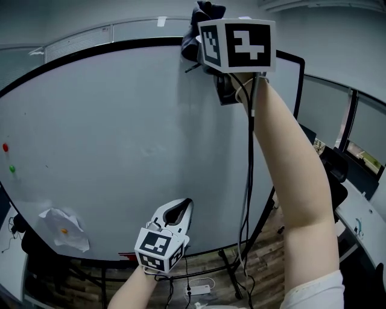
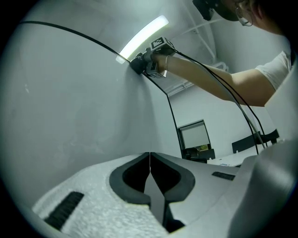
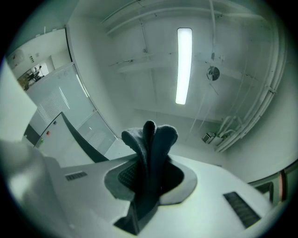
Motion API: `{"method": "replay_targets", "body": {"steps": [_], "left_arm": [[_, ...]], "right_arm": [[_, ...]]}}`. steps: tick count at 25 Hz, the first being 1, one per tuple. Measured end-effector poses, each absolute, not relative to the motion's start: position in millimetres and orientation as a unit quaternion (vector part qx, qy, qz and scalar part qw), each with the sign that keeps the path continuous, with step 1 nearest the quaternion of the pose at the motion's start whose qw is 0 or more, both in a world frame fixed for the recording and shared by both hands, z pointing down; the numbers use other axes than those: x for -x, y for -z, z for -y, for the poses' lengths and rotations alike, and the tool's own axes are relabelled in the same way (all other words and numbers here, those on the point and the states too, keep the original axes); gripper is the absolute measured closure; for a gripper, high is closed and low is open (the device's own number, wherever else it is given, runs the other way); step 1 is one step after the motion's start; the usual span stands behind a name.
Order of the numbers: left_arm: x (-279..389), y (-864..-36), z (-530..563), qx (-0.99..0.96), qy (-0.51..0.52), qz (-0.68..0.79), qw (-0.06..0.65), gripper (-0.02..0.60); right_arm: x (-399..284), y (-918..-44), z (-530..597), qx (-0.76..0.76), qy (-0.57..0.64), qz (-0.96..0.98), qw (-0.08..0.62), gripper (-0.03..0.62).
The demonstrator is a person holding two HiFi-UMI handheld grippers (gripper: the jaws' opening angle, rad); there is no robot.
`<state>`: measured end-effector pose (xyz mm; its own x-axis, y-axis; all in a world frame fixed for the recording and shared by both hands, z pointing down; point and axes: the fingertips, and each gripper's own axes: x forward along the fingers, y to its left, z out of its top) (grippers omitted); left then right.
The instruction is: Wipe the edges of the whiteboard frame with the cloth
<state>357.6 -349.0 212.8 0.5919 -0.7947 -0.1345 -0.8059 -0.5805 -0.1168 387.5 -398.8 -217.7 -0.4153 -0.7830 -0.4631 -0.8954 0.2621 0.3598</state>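
**Dark cloth up at the top of the whiteboard**

A big whiteboard (image 1: 120, 139) fills most of the head view. Its white face is nearly bare. A thin black frame (image 1: 90, 51) runs around its edge.

The right gripper (image 3: 146, 172) is held up high on a long, stretched arm. Its two fingers are pinched tight on a dark cloth (image 3: 149, 139), and the cloth pokes up out of them in soft folds. In the head view the cloth (image 1: 202, 18) sits right at the top edge of the board, against the black frame.

The left gripper (image 2: 150, 158) is held low, in front of the bottom part of the board. Its two fingers are pressed together with nothing between them.

On the left side of the board there is a red dot (image 1: 5, 146) with a green dot (image 1: 11, 169) just below it. Lower down, a crumpled white paper (image 1: 63, 229) is stuck on the board.

Black cables (image 1: 248, 181) hang down from the right gripper. Under the board the floor (image 1: 271, 241) is brown wood. Off to the right stand a black chair (image 1: 335, 175) and a white desk (image 1: 356, 223). A long bright light (image 3: 184, 65) shines on the ceiling.
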Motion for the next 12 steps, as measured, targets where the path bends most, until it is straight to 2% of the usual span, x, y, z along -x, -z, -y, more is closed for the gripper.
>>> {"method": "replay_targets", "body": {"steps": [12], "left_arm": [[-438, -209, 363, 0.877, -0.028, -0.474, 0.073, 0.563]], "right_arm": [[-500, 219, 421, 0.546, -0.287, -0.779, 0.111, 0.53]]}}
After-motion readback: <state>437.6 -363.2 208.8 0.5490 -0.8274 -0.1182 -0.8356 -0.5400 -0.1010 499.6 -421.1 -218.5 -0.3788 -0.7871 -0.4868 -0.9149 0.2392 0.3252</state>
